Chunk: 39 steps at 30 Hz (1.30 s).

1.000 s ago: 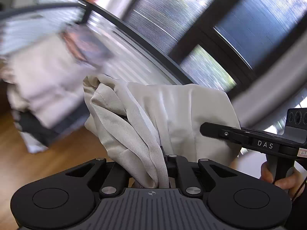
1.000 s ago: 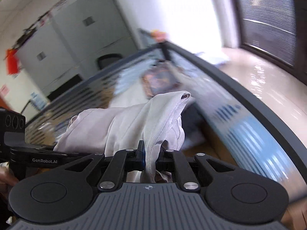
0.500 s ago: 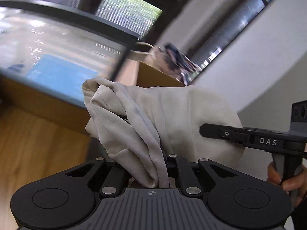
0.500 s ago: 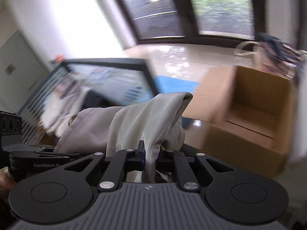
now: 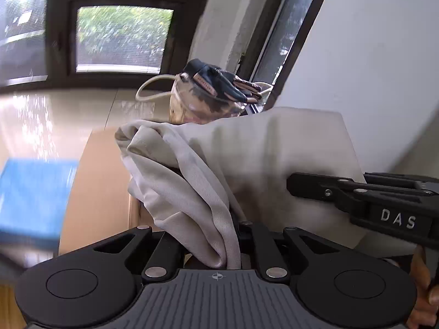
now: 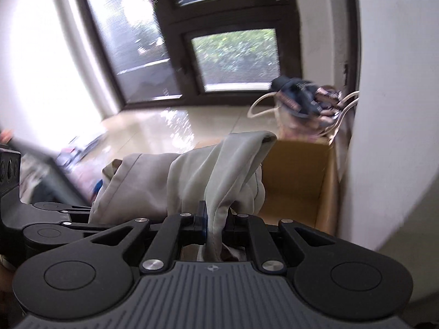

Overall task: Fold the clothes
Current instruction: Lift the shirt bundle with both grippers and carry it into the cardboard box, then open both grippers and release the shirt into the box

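Note:
A beige garment (image 5: pixel 263 164) hangs bunched in the air between both grippers. My left gripper (image 5: pixel 233 235) is shut on a thick fold of it, and the cloth drapes over and hides the fingertips. In the right wrist view the same beige garment (image 6: pixel 197 175) is pinched by my right gripper (image 6: pixel 215 224), shut on a narrow gathered strip. The right gripper's body (image 5: pixel 384 205) shows at the right of the left wrist view, held by a hand (image 5: pixel 419 296). The left gripper's body (image 6: pixel 41 219) shows at the left of the right wrist view.
An open cardboard box (image 6: pixel 301 181) stands on the floor against a white wall (image 6: pixel 389 109). A clear bag of dark clothes (image 5: pixel 211 96) with cord handles sits behind it by the window. A blue flat panel (image 5: pixel 33 197) lies left. Glossy tiled floor (image 6: pixel 164 126) stretches toward dark-framed windows.
Both grippers swung with the garment away from the glass partition and the clothes pile toward the corner with the cardboard box and bag. Both grips on the cloth stay the same.

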Each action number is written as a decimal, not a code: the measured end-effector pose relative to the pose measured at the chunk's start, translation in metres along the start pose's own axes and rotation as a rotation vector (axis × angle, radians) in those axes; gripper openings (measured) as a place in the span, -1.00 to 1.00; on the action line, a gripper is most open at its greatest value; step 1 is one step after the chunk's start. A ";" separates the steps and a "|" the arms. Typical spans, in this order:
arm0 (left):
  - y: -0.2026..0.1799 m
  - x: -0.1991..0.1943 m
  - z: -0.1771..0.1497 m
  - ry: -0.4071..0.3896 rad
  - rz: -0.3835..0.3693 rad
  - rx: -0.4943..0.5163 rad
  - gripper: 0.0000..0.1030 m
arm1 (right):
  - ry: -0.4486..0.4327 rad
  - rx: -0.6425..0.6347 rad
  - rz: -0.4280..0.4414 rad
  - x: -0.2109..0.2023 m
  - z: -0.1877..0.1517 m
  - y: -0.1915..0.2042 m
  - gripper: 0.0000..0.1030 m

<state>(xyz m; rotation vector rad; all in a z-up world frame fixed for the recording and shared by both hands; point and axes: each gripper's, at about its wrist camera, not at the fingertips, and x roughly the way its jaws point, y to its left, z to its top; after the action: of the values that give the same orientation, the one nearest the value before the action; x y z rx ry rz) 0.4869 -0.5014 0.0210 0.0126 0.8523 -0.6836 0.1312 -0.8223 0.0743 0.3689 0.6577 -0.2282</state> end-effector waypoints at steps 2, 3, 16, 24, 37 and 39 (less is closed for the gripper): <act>0.002 0.032 0.018 0.011 0.014 0.011 -0.76 | -0.021 0.023 -0.017 0.025 0.010 -0.018 -0.81; 0.006 0.048 0.025 0.025 0.021 0.010 -0.76 | -0.031 0.035 -0.026 0.038 0.014 -0.027 -0.81; 0.039 0.184 0.014 0.329 0.098 -0.008 -0.75 | 0.201 0.047 -0.126 0.193 -0.004 -0.088 -0.82; 0.052 0.202 -0.012 0.458 0.133 -0.032 -0.67 | 0.312 0.074 -0.138 0.231 -0.025 -0.096 -0.82; 0.046 0.176 -0.017 0.467 0.128 0.018 -0.05 | 0.387 0.015 -0.211 0.240 -0.040 -0.090 -0.38; 0.048 0.169 -0.015 0.454 0.125 0.015 -0.05 | 0.388 0.018 -0.206 0.239 -0.040 -0.089 -0.36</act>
<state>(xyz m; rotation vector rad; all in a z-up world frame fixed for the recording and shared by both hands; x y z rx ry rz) 0.5810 -0.5526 -0.1192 0.2406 1.2705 -0.5765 0.2648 -0.9091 -0.1289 0.3663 1.0786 -0.3639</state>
